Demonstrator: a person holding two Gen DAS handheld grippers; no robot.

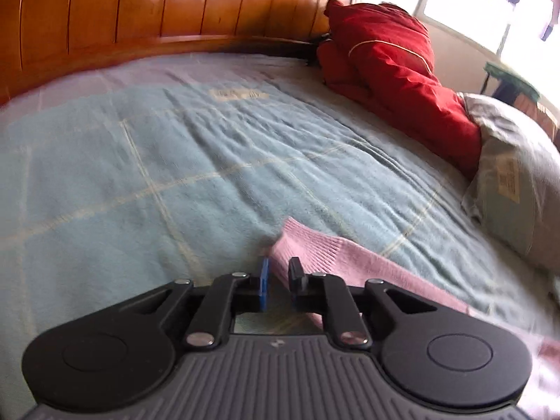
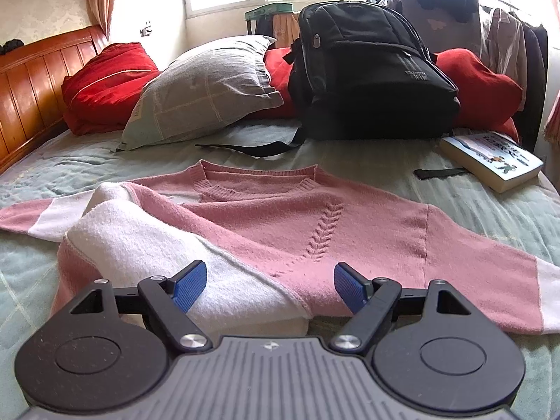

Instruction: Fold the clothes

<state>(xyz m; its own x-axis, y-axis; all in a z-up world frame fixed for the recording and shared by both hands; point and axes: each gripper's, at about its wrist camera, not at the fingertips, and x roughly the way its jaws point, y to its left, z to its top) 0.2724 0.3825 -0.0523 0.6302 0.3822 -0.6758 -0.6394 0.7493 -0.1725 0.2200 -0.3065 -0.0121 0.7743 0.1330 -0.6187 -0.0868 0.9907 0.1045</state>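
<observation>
Pink sweater [image 2: 280, 224] part-folded on bed [image 2: 455, 217]; left gripper [image 1: 280, 276] pinches its cuff, right gripper [image 2: 269, 287] wide; sleeve fold-in likely next.

Just ahead of the right claw [image 2: 269, 287] the sweater [image 2: 315, 231] lies spread flat on the bed [image 2: 472, 210], neckline at the far side. One sleeve runs off to the claw's right, the other to its left, and a folded-over part of the garment lies under the claw's left finger. Beyond the sweater a pillow [image 2: 203, 91] sits ahead-left, a backpack [image 2: 371, 73] straight ahead, and a book [image 2: 490, 161] ahead-right. The headboard [image 2: 31, 84] stands far left. The left claw [image 1: 280, 280] sits at a sleeve cuff [image 1: 304, 245], with bare bed ahead of it and the pillow [image 1: 518, 182] to its right.
</observation>
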